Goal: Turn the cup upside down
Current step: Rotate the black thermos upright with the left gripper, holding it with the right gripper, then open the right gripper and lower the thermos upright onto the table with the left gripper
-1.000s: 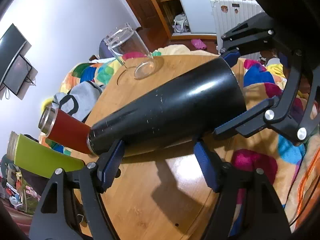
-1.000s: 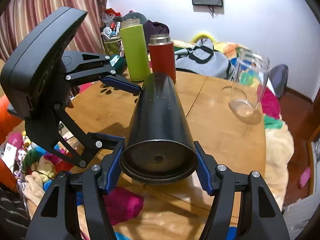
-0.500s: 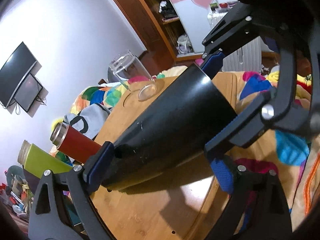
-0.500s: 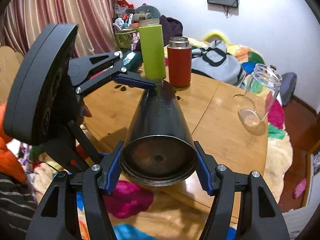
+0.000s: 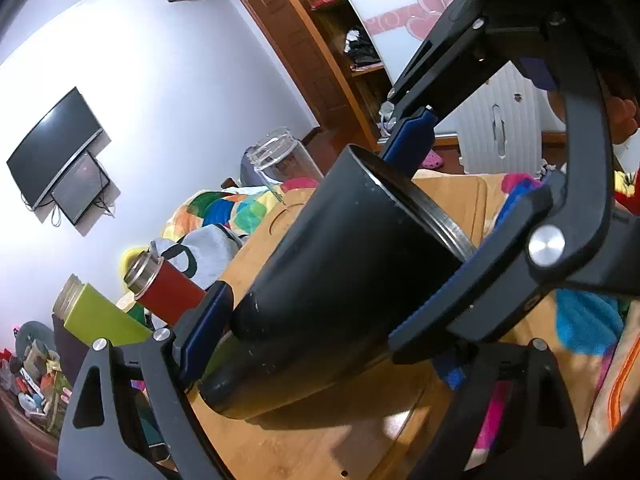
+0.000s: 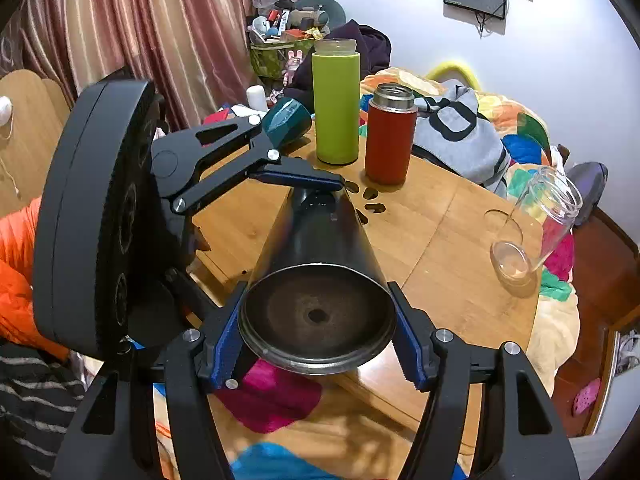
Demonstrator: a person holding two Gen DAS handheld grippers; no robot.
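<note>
The black cup (image 6: 316, 280) was held above the wooden table (image 6: 440, 240), tilted more steeply than a second earlier, its wide mouth clamped by the right gripper (image 6: 318, 332) and its narrow base by the left gripper (image 5: 304, 340).

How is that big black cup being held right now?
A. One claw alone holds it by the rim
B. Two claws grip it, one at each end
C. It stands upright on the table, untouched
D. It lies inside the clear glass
B: the right claw clamps the wide open mouth of the black cup, while the left claw grips its narrow base end, so the cup hangs tilted above the wooden table.
</note>
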